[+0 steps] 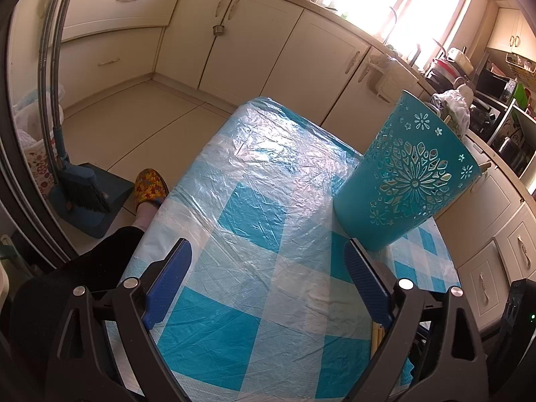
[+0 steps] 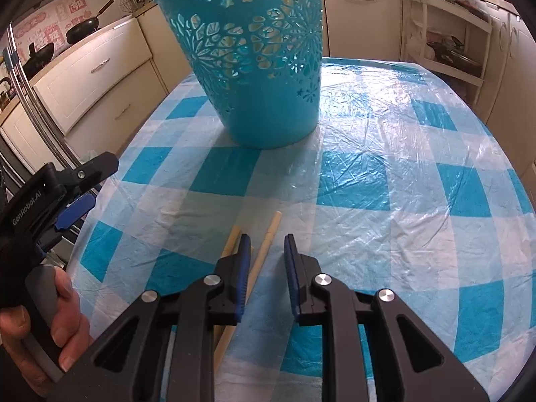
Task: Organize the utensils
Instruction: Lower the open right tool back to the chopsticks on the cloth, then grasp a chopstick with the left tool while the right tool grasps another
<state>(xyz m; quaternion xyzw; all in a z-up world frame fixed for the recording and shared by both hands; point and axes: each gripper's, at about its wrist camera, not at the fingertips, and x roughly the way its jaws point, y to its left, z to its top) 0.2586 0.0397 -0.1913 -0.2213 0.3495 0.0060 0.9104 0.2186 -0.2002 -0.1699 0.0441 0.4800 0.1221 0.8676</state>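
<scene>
Holder: the teal cut-out utensil holder [image 2: 264, 67] is standing upright on the checked tablecloth [image 2: 385, 181], toward the far side of the table; its open mouth is facing up, which I judge suits dropping sticks in from above. From the left wrist view two pale tips are poking above its rim [image 1: 447, 119], so it seems to be holding something already; what exactly, I cannot tell.

Chopsticks: two pale wooden chopsticks [image 2: 264, 244] are lying flat on the cloth, near the table's front edge and well apart from the holder, their ends pointing toward it.

Right gripper [image 2: 267, 249]: it is hovering low over the chopsticks with its jaws apart and nothing between the pads; one stick is lying in the gap, the other is passing under the left finger. I judge this is lining up for a pinch.

Left gripper [image 1: 268, 271]: it is hanging over bare cloth with its jaws spread wide, holding nothing; the holder is sitting just beyond its right finger. It looks to be waiting, perhaps to steady the holder.

Left hand [image 2: 62, 318]: it is wrapping the grey handle of the left gripper.

Writing: "GenRobot.AI" is readable in white on the left gripper's black body [image 2: 26, 209]. Pink wall stickers [image 2: 50, 23] behind the stove are carrying characters too small to read.
</scene>
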